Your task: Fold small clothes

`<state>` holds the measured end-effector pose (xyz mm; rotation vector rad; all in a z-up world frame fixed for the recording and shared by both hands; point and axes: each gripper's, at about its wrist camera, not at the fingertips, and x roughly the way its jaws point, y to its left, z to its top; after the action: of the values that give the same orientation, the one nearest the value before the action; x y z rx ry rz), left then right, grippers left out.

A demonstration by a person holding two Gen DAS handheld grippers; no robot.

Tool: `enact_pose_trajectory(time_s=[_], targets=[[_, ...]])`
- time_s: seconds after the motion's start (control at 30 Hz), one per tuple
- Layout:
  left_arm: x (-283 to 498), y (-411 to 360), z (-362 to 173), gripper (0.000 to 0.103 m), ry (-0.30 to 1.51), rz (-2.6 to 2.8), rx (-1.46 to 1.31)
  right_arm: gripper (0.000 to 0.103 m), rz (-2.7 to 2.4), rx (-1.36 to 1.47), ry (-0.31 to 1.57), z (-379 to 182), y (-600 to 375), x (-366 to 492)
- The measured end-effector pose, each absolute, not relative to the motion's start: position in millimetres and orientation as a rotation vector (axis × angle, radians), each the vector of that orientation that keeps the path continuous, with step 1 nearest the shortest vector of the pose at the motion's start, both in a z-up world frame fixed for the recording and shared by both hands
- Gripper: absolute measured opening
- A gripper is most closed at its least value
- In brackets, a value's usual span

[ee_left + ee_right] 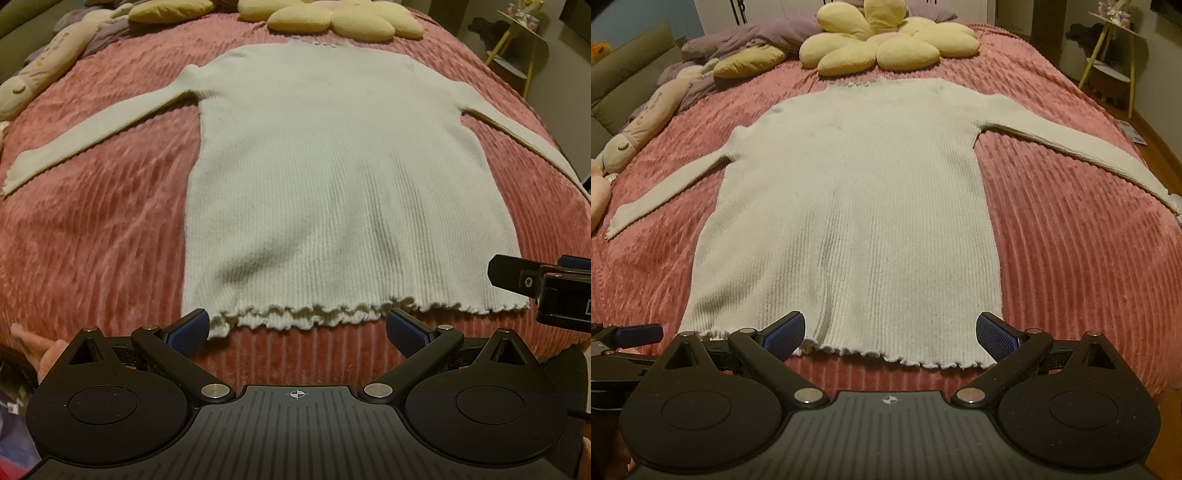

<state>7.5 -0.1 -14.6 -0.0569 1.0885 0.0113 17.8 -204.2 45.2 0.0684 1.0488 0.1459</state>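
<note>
One sweater (332, 177), flat on pink bedspread (92, 229), sleeves out.
L gripper (297, 326) & R gripper (890, 332): fingers wide, at hem, holding nothing.

The sweater's (332, 177) right cuff runs off the left-wrist view's edge.

The left gripper (297, 328) is level, its jaws spread wide, blue pads (188, 328) facing each other with nothing between them. The right gripper (890, 334) is level too, jaws equally wide and empty. They sit side by side: the right one's finger shows at the right edge of the left view, the left one's at the left edge of the right view.
</note>
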Motion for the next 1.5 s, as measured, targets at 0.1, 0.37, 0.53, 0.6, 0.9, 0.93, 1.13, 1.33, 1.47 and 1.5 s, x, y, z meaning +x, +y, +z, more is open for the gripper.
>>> enact_pose_trajectory(time_s=[0.1, 0.37, 0.53, 0.6, 0.9, 0.93, 1.13, 1.33, 1.47, 1.5], targets=[[9, -1, -15, 0.103, 1.093, 0.012, -0.054, 0.099, 0.153, 0.073, 1.051, 44, -205, 19], [12, -2, -17, 0.103, 1.106, 0.015, -0.052, 0.099, 0.178, 0.102, 1.035, 40, -209, 20], [16, -1, -20, 0.103, 1.108, 0.006, -0.080, 0.099, 0.244, 0.145, 0.992, 34, -215, 19], [19, -1, -22, 0.103, 1.106, 0.005, -0.087, 0.099, 0.269, 0.184, 1.012, 29, -218, 22], [53, -9, -24, 0.103, 1.036, 0.017, -0.065, 0.099, 0.435, 0.507, 0.979, 0, -267, 48], [59, -9, -22, 0.103, 1.014, 0.017, -0.062, 0.099, 0.415, 0.532, 0.952, -2, -277, 53], [105, -18, -20, 0.103, 0.870, 0.007, -0.017, 0.093, 0.046, 0.636, 0.725, -9, -390, 99], [157, -21, -33, 0.103, 0.858, 0.037, -0.055, 0.054, -0.319, 0.933, 0.627, -40, -524, 134], [175, -20, -43, 0.103, 0.867, 0.017, -0.119, 0.049, -0.455, 1.101, 0.578, -64, -573, 142], [179, -20, -46, 0.103, 0.875, 0.010, -0.135, 0.048, -0.477, 1.119, 0.577, -70, -579, 144]])
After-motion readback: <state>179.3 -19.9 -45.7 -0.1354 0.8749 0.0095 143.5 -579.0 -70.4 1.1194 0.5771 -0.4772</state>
